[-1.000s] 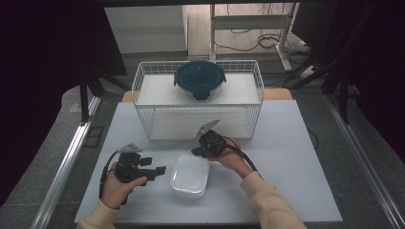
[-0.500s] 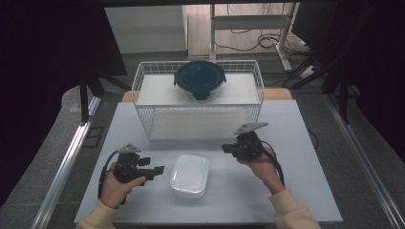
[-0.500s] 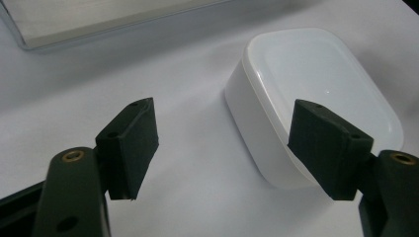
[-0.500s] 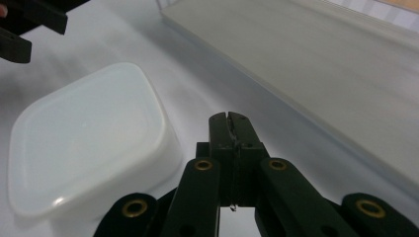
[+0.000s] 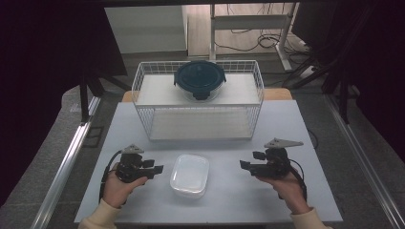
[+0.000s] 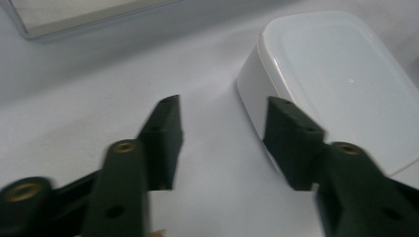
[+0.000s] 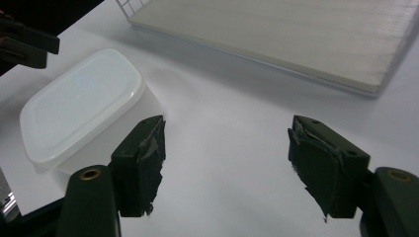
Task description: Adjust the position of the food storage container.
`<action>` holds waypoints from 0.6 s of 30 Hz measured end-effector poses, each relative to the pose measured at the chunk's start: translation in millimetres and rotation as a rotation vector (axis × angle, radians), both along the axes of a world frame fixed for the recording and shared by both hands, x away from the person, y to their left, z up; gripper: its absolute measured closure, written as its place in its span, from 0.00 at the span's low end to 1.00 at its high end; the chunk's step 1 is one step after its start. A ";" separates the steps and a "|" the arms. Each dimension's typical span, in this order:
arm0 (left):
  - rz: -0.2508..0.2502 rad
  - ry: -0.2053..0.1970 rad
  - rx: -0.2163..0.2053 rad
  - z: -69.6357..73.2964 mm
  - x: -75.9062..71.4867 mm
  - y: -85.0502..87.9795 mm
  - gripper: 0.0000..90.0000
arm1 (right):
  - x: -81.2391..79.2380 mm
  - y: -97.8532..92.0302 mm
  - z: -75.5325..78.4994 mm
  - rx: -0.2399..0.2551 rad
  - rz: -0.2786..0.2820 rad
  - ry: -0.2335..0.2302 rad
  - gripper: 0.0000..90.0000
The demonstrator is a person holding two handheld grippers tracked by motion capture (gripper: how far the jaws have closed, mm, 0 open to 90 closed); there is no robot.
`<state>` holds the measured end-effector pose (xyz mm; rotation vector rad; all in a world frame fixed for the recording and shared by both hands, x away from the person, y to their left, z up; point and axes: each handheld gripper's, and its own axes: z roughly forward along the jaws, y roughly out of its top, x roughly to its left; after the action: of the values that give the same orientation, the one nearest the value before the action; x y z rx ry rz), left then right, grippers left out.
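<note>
High view: my left gripper (image 5: pixel 155 169) sits at 8 o'clock on the white table (image 5: pixel 286 124), held in my left hand (image 5: pixel 119 188), jaws pointing toward 3 o'clock at the white lidded container (image 5: pixel 190 175), just beside it but apart. My right gripper (image 5: pixel 244 165) sits at 4 o'clock in my right hand (image 5: pixel 282 183), jaws pointing toward 9 o'clock, near the container with bare table between. The container lies at 6 o'clock, between both grippers. Behind it, at 12 o'clock, stands a white wire rack (image 5: pixel 198 102); a round dark-lidded bowl (image 5: pixel 198 79) rests on its upper shelf.

Left gripper view: my jaws stand spread apart, gripping nothing. The container (image 6: pixel 336 79) lies at 2 o'clock; the right-hand jaw overlaps its near side wall, contact I cannot tell.

Right gripper view: my jaws stand wide apart, empty, bare table (image 7: pixel 232 148) between them. The container (image 7: pixel 81 106) lies at 10 o'clock, just beyond the left-hand jaw. The rack's lower shelf board (image 7: pixel 296 34) runs across at 1 o'clock
</note>
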<state>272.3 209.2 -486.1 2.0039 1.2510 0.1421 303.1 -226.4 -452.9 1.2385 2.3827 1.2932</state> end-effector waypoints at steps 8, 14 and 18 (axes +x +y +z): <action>-0.052 0.048 0.022 -9.9 5.3 -16.1 0.96 | -0.3 -10.6 -4.6 0.000 -0.024 0.017 0.31; -0.098 0.068 0.044 -14.0 2.5 -25.4 1.00 | -0.6 -10.1 -5.2 0.009 -0.012 0.033 0.31; -0.127 0.083 0.026 -16.4 1.6 -32.9 1.00 | -0.2 -10.0 -5.1 0.009 -0.010 0.034 0.31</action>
<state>273.9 176.4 -502.5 2.1238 1.1737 0.0140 302.9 -236.4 -458.0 1.2836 2.3927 1.2920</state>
